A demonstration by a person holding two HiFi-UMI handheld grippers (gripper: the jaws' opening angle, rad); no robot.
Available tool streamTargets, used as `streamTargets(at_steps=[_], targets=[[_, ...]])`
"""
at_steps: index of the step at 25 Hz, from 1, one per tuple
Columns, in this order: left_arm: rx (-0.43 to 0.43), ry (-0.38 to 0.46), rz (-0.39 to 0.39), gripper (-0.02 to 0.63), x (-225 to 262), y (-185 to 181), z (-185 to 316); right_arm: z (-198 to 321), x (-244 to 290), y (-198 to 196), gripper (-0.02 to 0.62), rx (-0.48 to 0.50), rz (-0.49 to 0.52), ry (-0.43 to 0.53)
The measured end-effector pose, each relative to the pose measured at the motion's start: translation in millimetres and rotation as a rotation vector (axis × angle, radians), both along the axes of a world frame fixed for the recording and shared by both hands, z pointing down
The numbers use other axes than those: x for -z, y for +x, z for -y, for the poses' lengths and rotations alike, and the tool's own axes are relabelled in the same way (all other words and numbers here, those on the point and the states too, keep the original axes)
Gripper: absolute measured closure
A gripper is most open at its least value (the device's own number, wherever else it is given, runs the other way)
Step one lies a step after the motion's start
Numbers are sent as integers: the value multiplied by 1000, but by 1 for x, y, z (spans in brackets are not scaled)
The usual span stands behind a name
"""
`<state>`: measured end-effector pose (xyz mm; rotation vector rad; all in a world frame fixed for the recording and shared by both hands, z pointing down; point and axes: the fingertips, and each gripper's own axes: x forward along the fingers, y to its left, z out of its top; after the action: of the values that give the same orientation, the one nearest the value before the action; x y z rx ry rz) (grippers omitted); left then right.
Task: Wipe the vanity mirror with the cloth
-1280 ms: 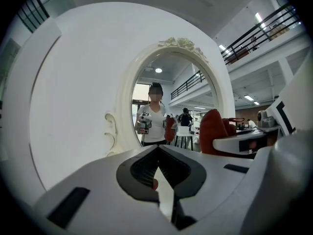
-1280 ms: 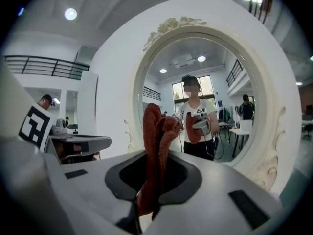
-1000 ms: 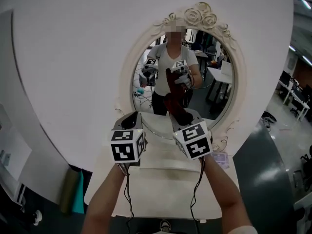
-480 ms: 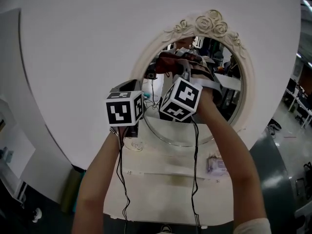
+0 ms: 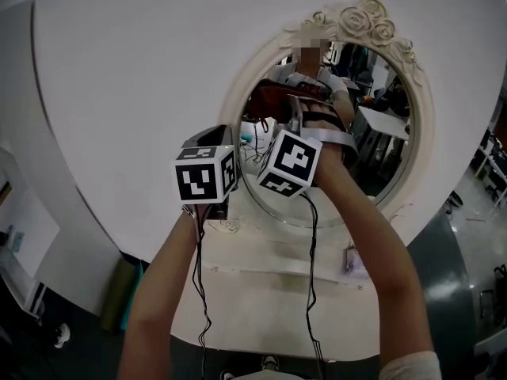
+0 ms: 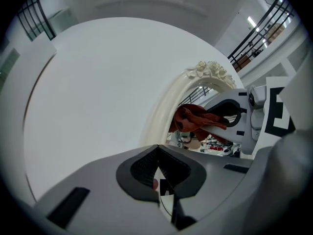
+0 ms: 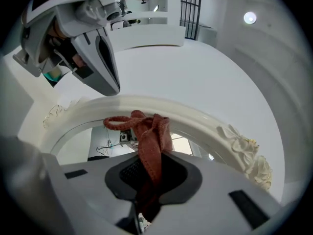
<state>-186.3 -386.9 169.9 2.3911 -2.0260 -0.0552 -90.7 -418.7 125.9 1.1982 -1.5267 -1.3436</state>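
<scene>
Most wiping seems undone: your right gripper (image 7: 149, 177) pinches the cloth (image 7: 151, 141) at the upper-left rim of the vanity mirror (image 5: 384, 153); left gripper (image 6: 159, 173) closed, empty.

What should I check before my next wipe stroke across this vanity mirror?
1. Cloth gripped: ok, the right tool has its jaws shut on it.
2. Cloth on the vanity mirror glass: ok, it looks bunched against the upper left, by the frame.
3. Left tool out of the path: ok, shut, empty, held left of the frame.
4. Cables off the glass: ok, hanging straight down.
5. Smudges remaining: cannot tell.
</scene>
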Motion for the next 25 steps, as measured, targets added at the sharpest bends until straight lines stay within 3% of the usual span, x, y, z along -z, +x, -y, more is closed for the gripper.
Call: streamTargets(at_steps=[5,12,20,25], targets=[[2,-47,-13,600,-44,-4,-3,-1,-53,-16,537,14,-56,-54],[-20,-176,-62,600,-141,-11,-10,0,-168,-22,537,19,-110,-190],[-40,-350,-92,601,-271,-5,-30,-6,-314,-1,537,7,-119,-386],[-33,-422,-109,601,-317,-2,-41,-7,-344,7,537,-8,-70,-410]])
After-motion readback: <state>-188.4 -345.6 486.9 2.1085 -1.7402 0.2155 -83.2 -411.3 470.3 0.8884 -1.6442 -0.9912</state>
